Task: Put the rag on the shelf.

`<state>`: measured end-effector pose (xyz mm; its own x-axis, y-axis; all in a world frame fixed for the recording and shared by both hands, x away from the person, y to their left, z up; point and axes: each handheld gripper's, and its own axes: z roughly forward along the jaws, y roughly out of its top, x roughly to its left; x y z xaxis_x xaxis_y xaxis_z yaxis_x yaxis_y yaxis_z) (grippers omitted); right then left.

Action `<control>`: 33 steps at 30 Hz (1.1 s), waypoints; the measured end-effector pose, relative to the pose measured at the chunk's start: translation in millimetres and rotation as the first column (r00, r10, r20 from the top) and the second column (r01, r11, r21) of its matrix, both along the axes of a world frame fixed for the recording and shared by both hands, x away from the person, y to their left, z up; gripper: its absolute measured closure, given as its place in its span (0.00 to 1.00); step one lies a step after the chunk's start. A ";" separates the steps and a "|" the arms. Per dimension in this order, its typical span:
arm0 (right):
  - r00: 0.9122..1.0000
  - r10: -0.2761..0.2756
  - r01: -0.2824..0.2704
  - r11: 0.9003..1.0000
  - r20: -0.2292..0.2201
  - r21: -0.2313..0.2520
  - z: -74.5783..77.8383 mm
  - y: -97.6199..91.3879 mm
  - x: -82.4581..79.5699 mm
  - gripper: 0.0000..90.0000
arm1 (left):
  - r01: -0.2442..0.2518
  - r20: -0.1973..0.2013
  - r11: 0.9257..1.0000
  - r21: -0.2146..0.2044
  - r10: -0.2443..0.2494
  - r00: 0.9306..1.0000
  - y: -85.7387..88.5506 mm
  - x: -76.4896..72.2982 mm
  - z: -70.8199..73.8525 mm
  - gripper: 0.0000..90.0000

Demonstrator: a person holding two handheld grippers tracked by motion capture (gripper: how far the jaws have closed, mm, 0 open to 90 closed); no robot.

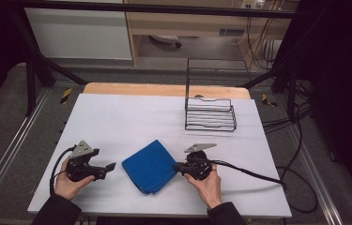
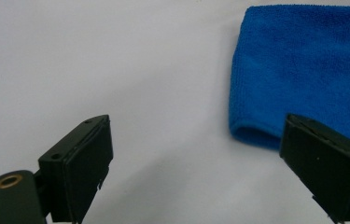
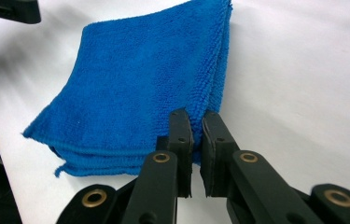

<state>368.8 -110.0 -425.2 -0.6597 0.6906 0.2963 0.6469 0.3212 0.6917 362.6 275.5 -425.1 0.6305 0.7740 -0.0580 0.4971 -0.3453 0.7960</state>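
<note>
Right gripper: fingers clenched on the folded blue microfibre cloth's corner.
Left gripper: fingers released, beside the cloth.
Progress: cloth gripped, not yet unfolded.

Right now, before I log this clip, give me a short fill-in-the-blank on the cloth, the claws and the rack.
1. The folded cloth on the table is ____ in colour.
2. The left claw stands ____, with nothing between its jaws.
3. The right claw is shut on the cloth's ____.
4. The black wire rack holds ____.

Missing words: blue; open; edge; nothing
</note>
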 end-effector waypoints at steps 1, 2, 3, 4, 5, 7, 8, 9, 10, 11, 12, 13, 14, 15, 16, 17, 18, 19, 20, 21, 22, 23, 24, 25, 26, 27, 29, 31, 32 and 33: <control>1.000 -0.005 0.005 1.000 -0.005 0.000 0.4 -3.5 0.2 0.94 | -0.001 -0.002 1.000 0.001 0.001 1.000 -1.9 -0.5 0.7 0.12; 1.000 -0.009 0.009 1.000 -0.002 -0.006 0.4 -6.8 0.4 0.94 | -0.001 -0.002 1.000 0.001 0.001 1.000 -1.9 -0.5 0.7 0.12; 1.000 -0.017 0.017 1.000 -0.004 -0.007 0.6 -9.7 0.3 0.94 | 0.000 -0.003 1.000 0.001 0.000 1.000 -4.3 -0.9 1.5 0.13; 1.000 -0.019 0.019 1.000 -0.007 -0.008 0.6 -12.5 0.3 0.93 | 0.006 -0.009 1.000 -0.002 -0.006 1.000 -7.0 -1.3 2.6 0.15; 1.000 -0.020 0.020 1.000 -0.008 -0.014 0.3 -14.8 0.4 0.93 | 0.010 -0.014 1.000 -0.004 -0.010 1.000 -10.4 -1.5 4.0 0.17; 1.000 -0.024 0.024 0.999 -0.006 -0.026 -0.1 -18.6 0.6 0.93 | 0.013 -0.021 1.000 -0.006 -0.013 1.000 -18.8 -1.4 7.0 0.21; 1.000 -0.026 0.026 0.999 -0.006 -0.032 -0.3 -19.8 0.6 0.93 | 0.019 -0.025 1.000 -0.008 -0.019 1.000 -23.6 -0.9 8.4 0.24; 1.000 -0.028 0.028 0.999 -0.004 -0.035 -0.5 -20.7 0.6 0.93 | 0.040 -0.027 0.999 0.000 -0.040 0.999 -33.7 1.4 11.2 0.26; 1.000 -0.028 0.028 0.999 0.000 -0.040 -0.7 -21.7 0.7 0.93 | 0.043 -0.032 0.999 0.010 -0.042 0.999 -39.6 3.3 12.3 0.28; 1.000 -0.029 0.030 0.999 0.005 -0.041 -0.8 -22.3 0.6 0.92 | 0.047 -0.035 0.999 0.021 -0.046 0.998 -45.6 5.7 13.1 0.29; 0.999 -0.032 0.032 0.999 0.009 -0.042 -1.1 -22.7 0.5 0.92 | 0.051 -0.043 0.998 0.040 -0.050 0.998 -50.9 8.6 13.6 0.30; 0.999 -0.033 0.033 0.998 0.015 -0.046 -1.8 -23.1 0.8 0.92 | 0.051 -0.044 0.997 0.054 -0.049 0.998 -56.7 11.5 13.2 0.32; 0.999 -0.036 0.037 0.998 0.016 -0.048 -2.3 -22.9 0.7 0.92 | 0.056 -0.045 0.996 0.070 -0.053 0.998 -62.3 14.5 12.0 0.35; 0.999 -0.038 0.039 0.998 0.021 -0.051 -2.8 -22.7 0.8 0.92 | 0.056 -0.045 0.996 0.070 -0.053 0.998 -62.3 14.5 12.0 0.38; 0.999 -0.042 0.043 0.998 0.018 -0.051 -3.1 -22.2 1.1 0.92 | 0.060 -0.050 0.995 0.083 -0.056 0.997 -68.1 17.7 10.3 0.41; 0.999 -0.043 0.044 0.997 0.022 -0.058 -3.8 -22.3 1.5 0.92 | 0.072 -0.061 0.993 0.095 -0.067 0.996 -73.0 21.5 8.5 0.44; 0.999 -0.043 0.044 0.997 0.022 -0.058 -3.8 -22.3 1.5 0.92 | 0.088 -0.079 0.991 0.100 -0.080 0.994 -76.8 24.9 6.3 0.44; 0.999 -0.047 0.049 0.997 0.026 -0.061 -4.0 -22.3 2.0 0.92 | 0.095 -0.111 0.990 0.103 -0.083 0.990 -81.6 29.6 0.7 0.53; 0.998 -0.048 0.050 0.997 0.032 -0.063 -4.0 -22.6 2.4 0.92 | 0.098 -0.131 0.990 0.098 -0.085 0.988 -83.1 30.5 -2.6 0.55; 0.998 -0.048 0.050 0.997 0.035 -0.063 -3.7 -22.9 2.9 0.92 | 0.098 -0.131 0.990 0.098 -0.085 0.988 -83.1 30.5 -2.6 0.58; 0.998 -0.051 0.052 0.997 0.030 -0.058 -3.0 -23.3 3.3 0.92 | 0.107 -0.144 0.989 0.097 -0.093 0.985 -83.7 30.3 -5.3 0.63; 0.998 -0.051 0.053 0.997 0.034 -0.059 -3.1 -23.8 4.3 0.92 | 0.109 -0.154 0.990 0.091 -0.094 0.984 -84.4 29.1 -7.7 0.67; 0.998 -0.051 0.053 0.997 0.034 -0.059 -3.1 -23.8 4.3 0.92 | 0.117 -0.166 0.989 0.096 -0.100 0.981 -84.9 28.1 -8.9 0.67; 0.998 -0.054 0.056 0.997 0.032 -0.060 -3.1 -24.0 5.1 0.92 | 0.122 -0.173 0.988 0.098 -0.104 0.979 -85.5 26.8 -9.6 0.70; 0.998 -0.049 0.051 0.997 0.034 -0.061 -1.9 -24.9 7.0 0.92 | 0.128 -0.184 0.987 0.099 -0.108 0.977 -87.2 24.5 -10.6 0.77; 0.998 -0.050 0.052 0.997 0.033 -0.058 -1.1 -25.3 7.7 0.92 | 0.135 -0.195 0.986 0.101 -0.114 0.974 -88.2 23.8 -11.0 0.80; 0.998 -0.048 0.050 0.997 0.035 -0.060 0.3 -26.6 9.5 0.92 | 0.132 -0.200 0.986 0.098 -0.110 0.973 -89.7 23.1 -11.4 0.86; 0.998 -0.050 0.052 0.997 0.034 -0.062 1.3 -27.7 11.1 0.92 | 0.124 -0.212 0.988 0.095 -0.102 0.972 -92.7 20.8 -10.7 0.94; 0.998 -0.051 0.053 0.997 0.028 -0.062 1.9 -28.0 11.6 0.92 | 0.124 -0.212 0.988 0.095 -0.102 0.972 -92.7 20.8 -10.7 0.96; 0.998 -0.052 0.054 0.996 0.028 -0.064 2.4 -28.3 12.5 0.92 | 0.120 -0.211 0.988 0.093 -0.099 0.973 -95.1 18.4 -9.8 0.97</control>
<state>381.3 -138.3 -422.8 -0.6289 0.7419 0.2326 0.6458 0.3319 0.6876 381.0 180.4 -434.9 0.6948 0.7095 -0.1177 0.6004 -0.4822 0.6379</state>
